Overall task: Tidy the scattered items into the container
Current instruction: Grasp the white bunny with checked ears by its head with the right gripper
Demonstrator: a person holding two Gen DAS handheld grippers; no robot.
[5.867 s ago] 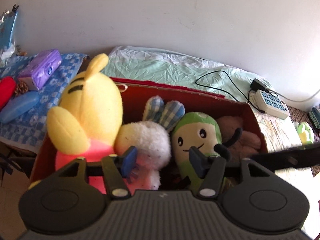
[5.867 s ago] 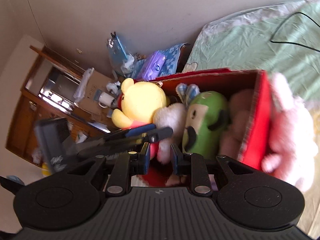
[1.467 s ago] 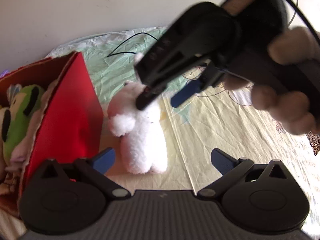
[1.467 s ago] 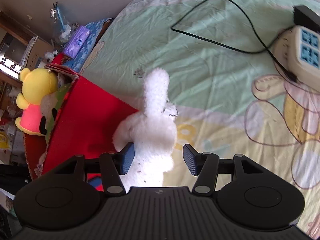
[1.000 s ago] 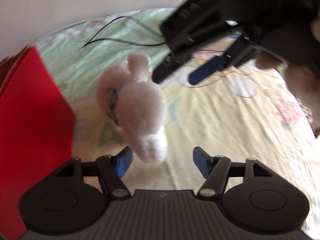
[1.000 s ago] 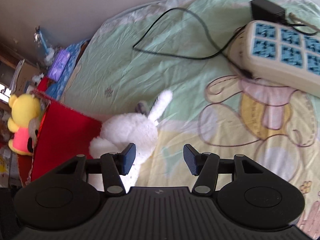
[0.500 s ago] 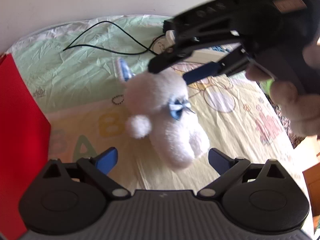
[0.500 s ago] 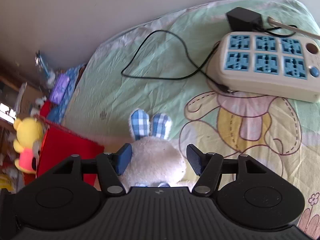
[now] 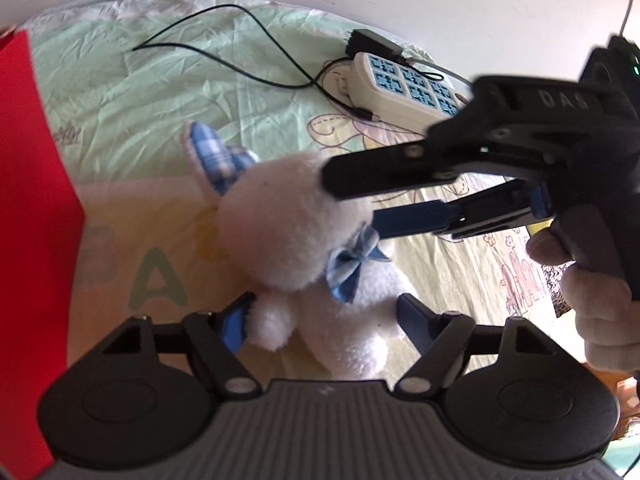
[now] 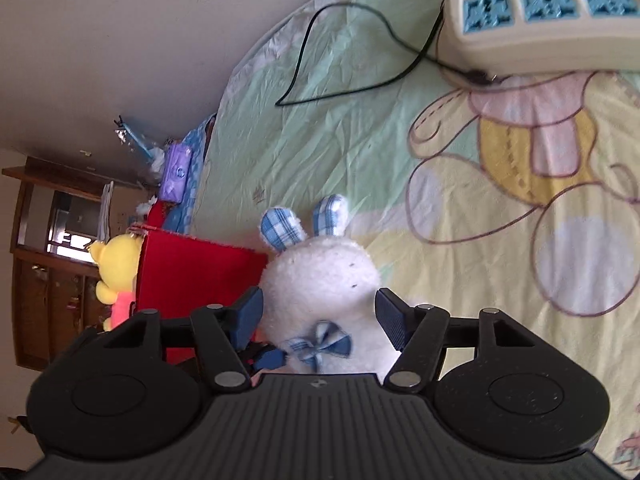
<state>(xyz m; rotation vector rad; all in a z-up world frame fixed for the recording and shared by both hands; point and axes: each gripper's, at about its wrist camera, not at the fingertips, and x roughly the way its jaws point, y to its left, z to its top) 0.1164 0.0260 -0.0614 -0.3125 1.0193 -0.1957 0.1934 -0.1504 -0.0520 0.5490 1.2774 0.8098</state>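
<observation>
White plush rabbit [image 9: 304, 248] now lies face-up at frame centre, flipped from earlier; left gripper [image 9: 320, 320] closing around it, right gripper [image 10: 318, 316] opening around its head, neither clenched yet.

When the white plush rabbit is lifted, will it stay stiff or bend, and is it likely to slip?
The white plush rabbit looks fluffy and stuffed, so probably light and squashy. Its checked ears and limbs would likely flop. The furry pile should give fair grip; fragility seems unlikely.
</observation>
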